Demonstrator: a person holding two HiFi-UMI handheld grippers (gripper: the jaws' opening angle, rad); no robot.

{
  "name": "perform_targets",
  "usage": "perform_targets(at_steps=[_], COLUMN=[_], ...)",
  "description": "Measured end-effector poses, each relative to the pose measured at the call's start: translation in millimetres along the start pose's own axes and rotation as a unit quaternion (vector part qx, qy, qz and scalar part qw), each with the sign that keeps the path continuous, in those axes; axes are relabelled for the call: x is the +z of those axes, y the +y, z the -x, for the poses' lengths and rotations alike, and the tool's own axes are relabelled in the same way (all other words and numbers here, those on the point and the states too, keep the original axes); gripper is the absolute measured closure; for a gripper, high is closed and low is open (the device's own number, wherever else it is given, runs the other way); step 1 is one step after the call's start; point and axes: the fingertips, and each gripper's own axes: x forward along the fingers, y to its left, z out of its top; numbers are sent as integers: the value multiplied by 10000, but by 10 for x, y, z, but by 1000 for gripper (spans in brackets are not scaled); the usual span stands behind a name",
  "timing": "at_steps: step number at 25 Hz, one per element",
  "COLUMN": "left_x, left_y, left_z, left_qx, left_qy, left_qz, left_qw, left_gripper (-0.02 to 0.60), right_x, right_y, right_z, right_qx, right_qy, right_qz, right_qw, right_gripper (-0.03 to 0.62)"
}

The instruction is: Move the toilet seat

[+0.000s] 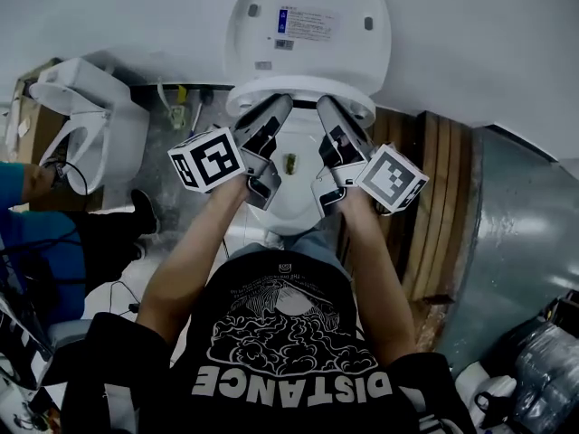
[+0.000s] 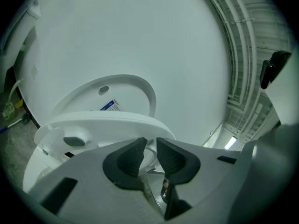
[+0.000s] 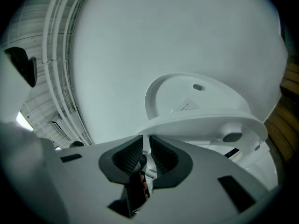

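Head view, toilet seat: I see the toilet seat point(image 1: 362, 107) at 12 o'clock, lifted off the bowl point(image 1: 291, 208), in front of the raised lid point(image 1: 308, 66).
Head view, grippers: the left gripper point(image 1: 279, 107) sits at 11 o'clock and the right gripper point(image 1: 327, 107) at 1 o'clock, both tips at the seat's front rim.
Head view, surroundings: a second toilet point(image 1: 95, 116) at 9 o'clock, wooden planks point(image 1: 434, 197) at 3 o'clock.
Left gripper view: my left gripper point(image 2: 149, 146) is closed to a narrow slit, and it looks pinched on the toilet seat point(image 2: 107, 122). The seat's underside bumper point(image 2: 74, 140) shows at 9 o'clock, with the lid point(image 2: 126, 85) behind.
Right gripper view: my right gripper point(image 3: 146, 146) is nearly closed, with a white strip of the toilet seat point(image 3: 205, 122) nipped between the pads. A bumper point(image 3: 232, 136) shows at 3 o'clock and the lid point(image 3: 187, 90) beyond.
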Motion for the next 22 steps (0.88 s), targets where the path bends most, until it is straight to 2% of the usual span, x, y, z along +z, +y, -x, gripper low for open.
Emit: perform_targets(at_steps=[4,11,18,22], left_x=[150,272,487,541], left_y=[92,-36,194,111], left_z=[-189,-190,-536,-523], left_qx=[128,238,763,751], left_qy=[-49,-284,-317,-361], left_qz=[-124,-364,-605,-770], left_qw=[9998,9987,9947,9935], left_gripper=[496,513,552,552], right_x=[156,214,416,427], right_y=[-82,-5,-235,-157], right_z=[-197,-237,-577,-586], right_qx=[90,150,248,367], right_qy=[61,188,410,434], right_qz=[50,131,-24,115], right_qw=[9999,9996,9988,9983], right_gripper=[537,544,548,548])
